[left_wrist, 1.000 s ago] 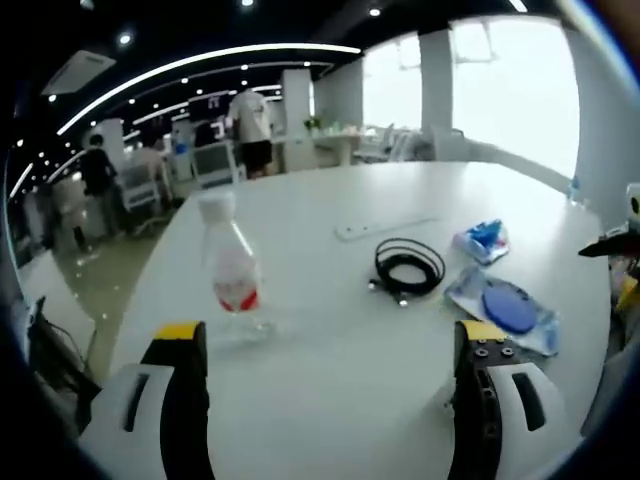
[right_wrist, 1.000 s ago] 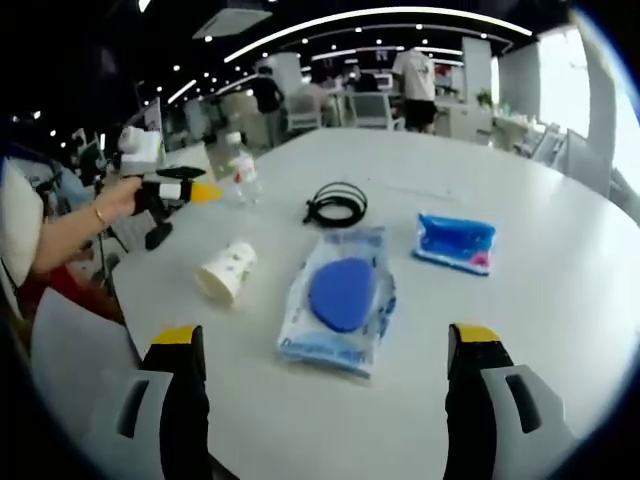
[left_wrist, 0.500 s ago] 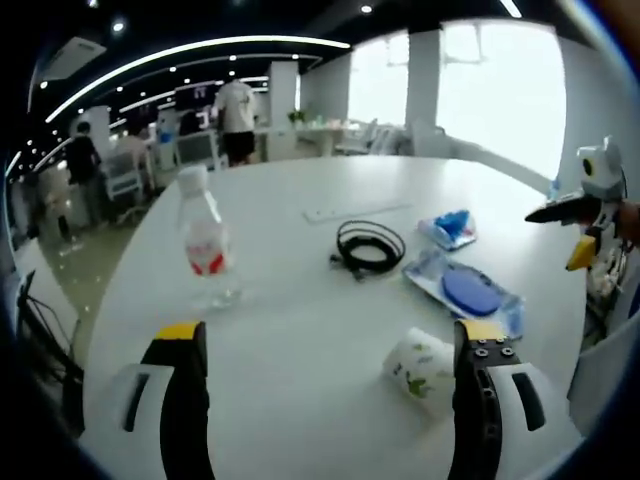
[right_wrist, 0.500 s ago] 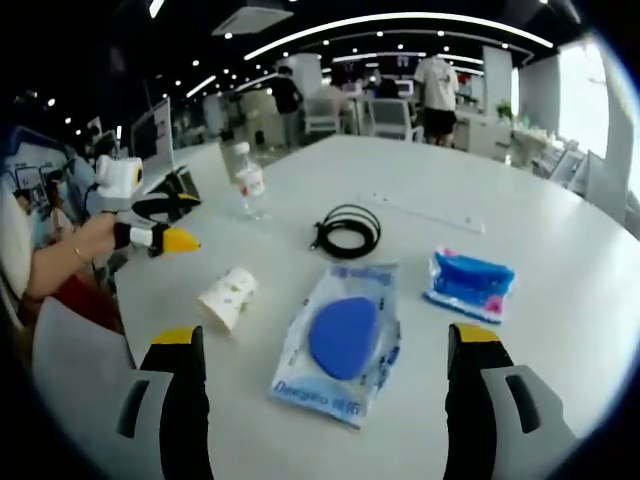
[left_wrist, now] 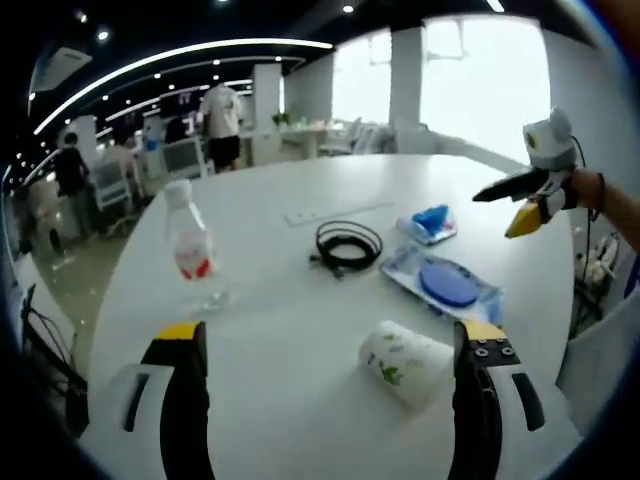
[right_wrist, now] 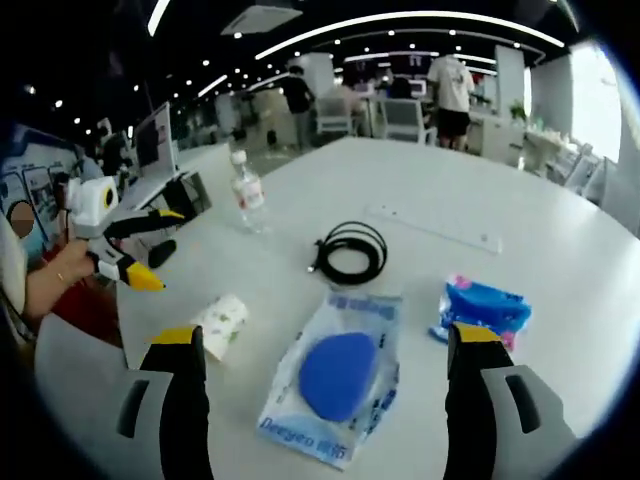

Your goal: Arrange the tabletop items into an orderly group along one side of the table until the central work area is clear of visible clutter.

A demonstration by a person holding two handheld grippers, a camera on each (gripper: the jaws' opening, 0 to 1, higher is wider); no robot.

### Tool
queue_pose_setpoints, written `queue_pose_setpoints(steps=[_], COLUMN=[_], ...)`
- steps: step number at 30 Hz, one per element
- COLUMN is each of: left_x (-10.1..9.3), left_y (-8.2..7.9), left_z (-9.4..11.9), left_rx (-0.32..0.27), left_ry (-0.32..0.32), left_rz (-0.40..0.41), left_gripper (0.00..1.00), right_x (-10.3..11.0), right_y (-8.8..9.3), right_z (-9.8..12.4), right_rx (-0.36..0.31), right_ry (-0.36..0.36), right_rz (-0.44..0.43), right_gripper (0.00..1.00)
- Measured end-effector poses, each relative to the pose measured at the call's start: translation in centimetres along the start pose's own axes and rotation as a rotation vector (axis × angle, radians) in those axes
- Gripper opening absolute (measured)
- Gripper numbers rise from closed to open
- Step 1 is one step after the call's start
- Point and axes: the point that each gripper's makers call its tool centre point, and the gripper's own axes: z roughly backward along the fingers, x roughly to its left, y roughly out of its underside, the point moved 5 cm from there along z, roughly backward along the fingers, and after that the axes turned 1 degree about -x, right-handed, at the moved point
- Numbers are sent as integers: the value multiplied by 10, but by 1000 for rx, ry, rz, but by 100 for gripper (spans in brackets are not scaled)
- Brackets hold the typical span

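My left gripper (left_wrist: 330,333) is open above the near edge of the round white table (left_wrist: 300,400). A printed paper cup (left_wrist: 405,362) lies on its side just beyond, nearer the right jaw. Farther off stand a clear water bottle (left_wrist: 190,255) with a red label, a coiled black cable (left_wrist: 347,245), a clear bag holding a blue pad (left_wrist: 445,285) and a blue tissue pack (left_wrist: 430,222). My right gripper (right_wrist: 327,335) is open over the bag (right_wrist: 338,365). The cup (right_wrist: 222,322), cable (right_wrist: 350,252), tissue pack (right_wrist: 483,305) and bottle (right_wrist: 247,190) lie around it.
A white power strip (right_wrist: 435,228) lies flat past the cable. The hand-held right gripper (left_wrist: 528,190) hovers at the table's right edge. The left gripper (right_wrist: 120,245) hangs off the left edge. People, desks and chairs fill the office behind.
Both views have shifted with the hands. The cup has come nearer in the left gripper view. The table items lie where they were. Both grippers stay open.
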Motion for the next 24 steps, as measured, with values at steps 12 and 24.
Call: queue_pose_setpoints(steps=[12,24], left_x=[-14,-10], left_y=[4,15], left_z=[6,6], left_rx=[29,56], left_ry=[26,6], left_rz=[-13,12], left_gripper=[99,99], right_x=[-14,-30], right_y=[-13,-17], right_z=[-40,-83], right_rx=[33,36], right_ry=[-45,-60], right_rz=[9,1], right_gripper=[99,97])
